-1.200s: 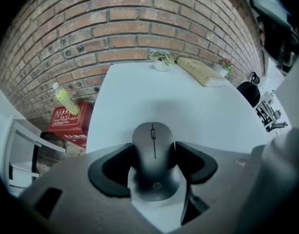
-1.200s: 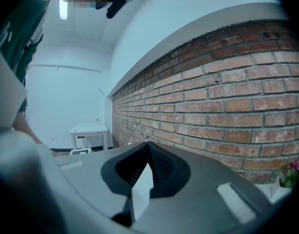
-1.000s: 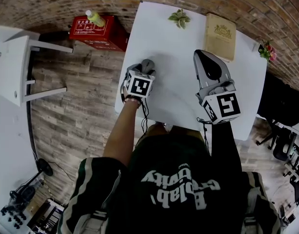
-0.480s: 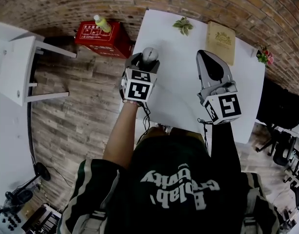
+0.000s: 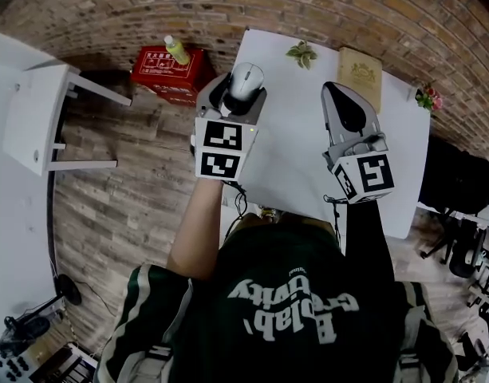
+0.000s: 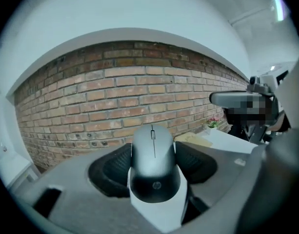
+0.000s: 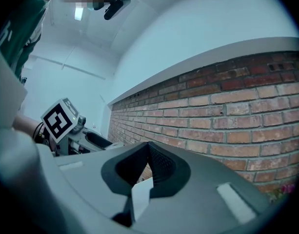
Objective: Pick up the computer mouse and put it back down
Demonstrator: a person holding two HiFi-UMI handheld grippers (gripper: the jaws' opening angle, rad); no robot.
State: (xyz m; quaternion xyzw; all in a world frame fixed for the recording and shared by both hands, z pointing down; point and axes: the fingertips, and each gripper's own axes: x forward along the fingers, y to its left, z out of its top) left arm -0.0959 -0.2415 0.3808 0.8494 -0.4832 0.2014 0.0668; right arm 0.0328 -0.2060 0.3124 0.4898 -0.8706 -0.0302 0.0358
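A grey computer mouse (image 5: 246, 76) hangs in the air over the left edge of the white table (image 5: 308, 162), with my left gripper (image 5: 238, 94) shut on it. In the left gripper view the mouse (image 6: 154, 160) sits lengthwise between the black pads (image 6: 110, 172), one on each flank, its scroll wheel pointing away towards the brick wall. My right gripper (image 5: 345, 106) hovers over the table's middle right, and its pads meet at the tip with nothing between them (image 7: 148, 147). It points level at the wall.
A tan book (image 5: 360, 74) and a small green plant (image 5: 301, 53) lie at the table's far edge, with flowers (image 5: 426, 98) at its right corner. A red box (image 5: 172, 74) with a bottle (image 5: 177, 50) stands on the floor to the left, near a white stool (image 5: 33, 118).
My left gripper has risen off the table with the mouse in it and now looks larger and nearer to the wall. The right gripper has lifted a little.
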